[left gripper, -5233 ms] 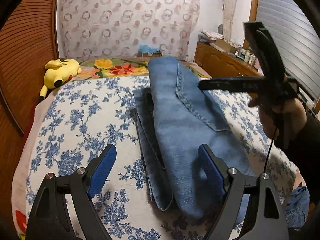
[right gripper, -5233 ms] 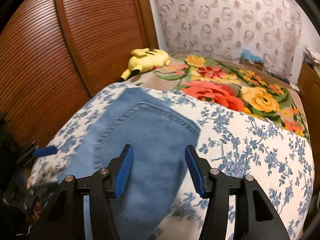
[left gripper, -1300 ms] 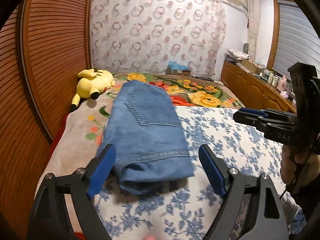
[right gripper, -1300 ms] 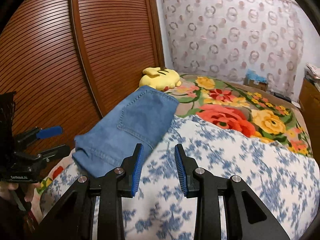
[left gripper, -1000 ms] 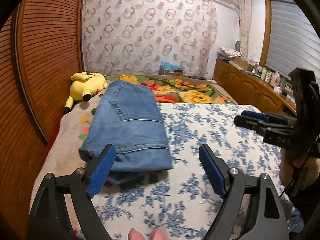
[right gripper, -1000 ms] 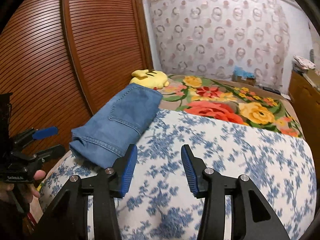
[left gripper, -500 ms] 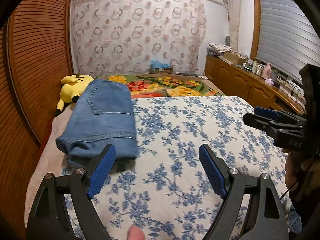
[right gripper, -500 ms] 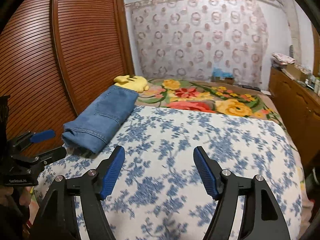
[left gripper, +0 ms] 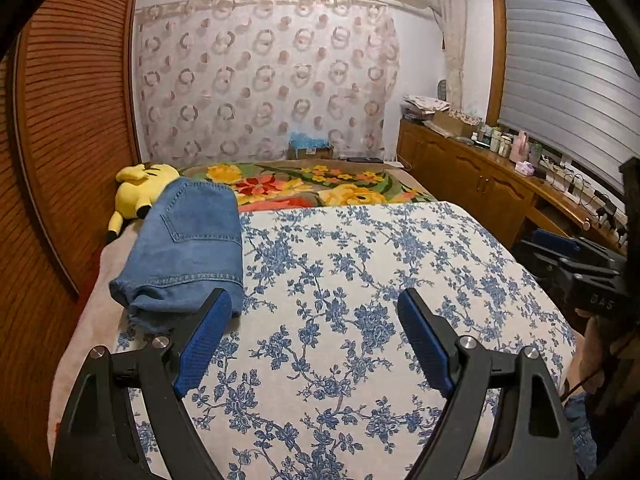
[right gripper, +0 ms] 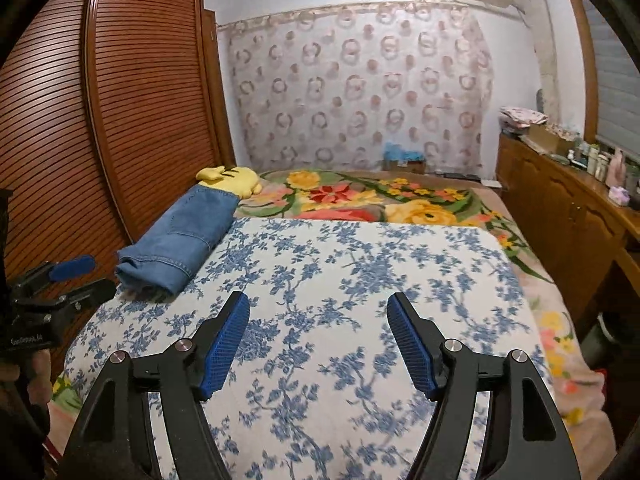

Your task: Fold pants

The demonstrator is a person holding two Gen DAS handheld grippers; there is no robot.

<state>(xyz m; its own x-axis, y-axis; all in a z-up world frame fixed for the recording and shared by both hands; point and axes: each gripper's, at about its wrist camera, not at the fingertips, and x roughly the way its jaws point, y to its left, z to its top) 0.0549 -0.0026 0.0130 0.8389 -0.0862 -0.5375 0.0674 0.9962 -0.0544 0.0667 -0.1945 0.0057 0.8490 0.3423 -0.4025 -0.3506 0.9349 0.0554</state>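
One pair of blue denim pants (left gripper: 188, 248) lies folded compactly, back pocket up.

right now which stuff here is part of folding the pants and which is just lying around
Part of the job:
folded jeans
blue floral sheet
left gripper, jaws open
right gripper, jaws open

Just lying about:
yellow plush toy
flowered blanket
bottles on the sideboard

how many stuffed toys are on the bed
1: a yellow plush toy at the far left of the bed, against the far end of the folded jeans. Others could be hidden behind them.
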